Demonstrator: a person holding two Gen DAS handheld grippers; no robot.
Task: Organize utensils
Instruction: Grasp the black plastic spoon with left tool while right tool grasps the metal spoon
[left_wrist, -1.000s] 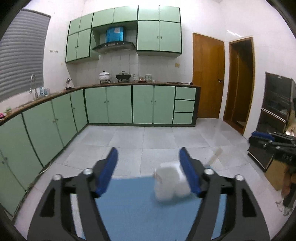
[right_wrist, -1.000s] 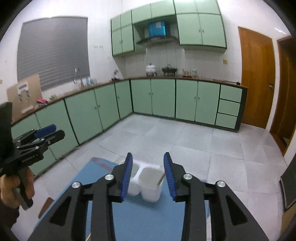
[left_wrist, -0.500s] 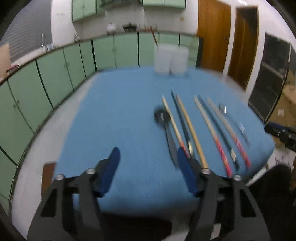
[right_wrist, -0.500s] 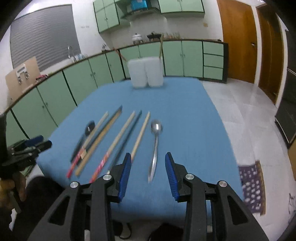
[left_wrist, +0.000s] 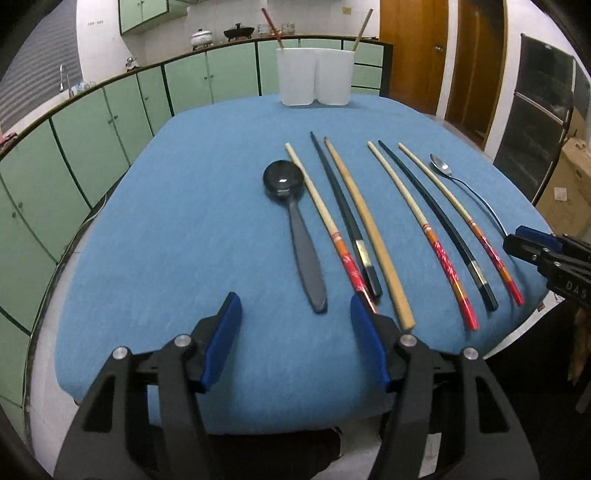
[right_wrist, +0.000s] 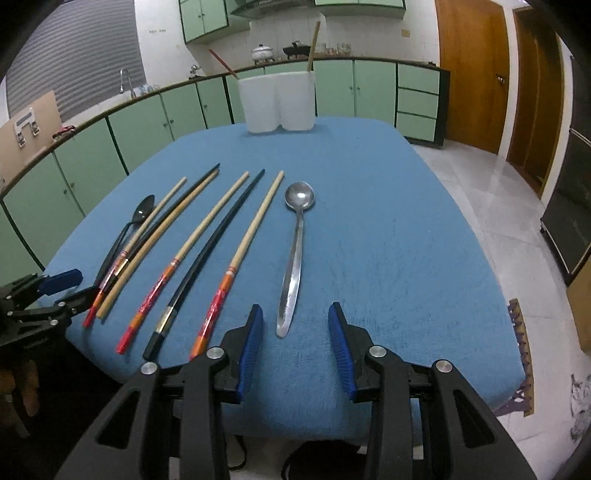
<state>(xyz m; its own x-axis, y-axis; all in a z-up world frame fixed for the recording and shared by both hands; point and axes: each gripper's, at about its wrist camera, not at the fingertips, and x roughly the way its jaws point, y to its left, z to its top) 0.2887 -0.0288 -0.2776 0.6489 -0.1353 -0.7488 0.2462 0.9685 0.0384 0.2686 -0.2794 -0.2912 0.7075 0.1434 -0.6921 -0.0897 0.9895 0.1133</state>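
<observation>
Several chopsticks (left_wrist: 373, 229) lie side by side on a blue cloth table (left_wrist: 192, 206), pale, black and red-ended. A black spoon (left_wrist: 295, 221) lies left of them; a steel spoon (right_wrist: 297, 243) lies right of them. A white two-cup holder (left_wrist: 314, 75) stands at the far edge with one chopstick in each cup. My left gripper (left_wrist: 295, 314) is open and empty just behind the black spoon's handle. My right gripper (right_wrist: 293, 325) is open and empty at the steel spoon's handle end.
Green kitchen cabinets (left_wrist: 110, 122) run along the left and far walls. Wooden doors (right_wrist: 469, 70) stand at the back right. A dark appliance (left_wrist: 535, 122) and a cardboard box stand right of the table. A patterned mat (right_wrist: 521, 332) lies on the tiled floor.
Both grippers have tilted down from looking across the kitchen to looking at the table. The utensils have come into view and now sit steady and sharp in front of both grippers.
</observation>
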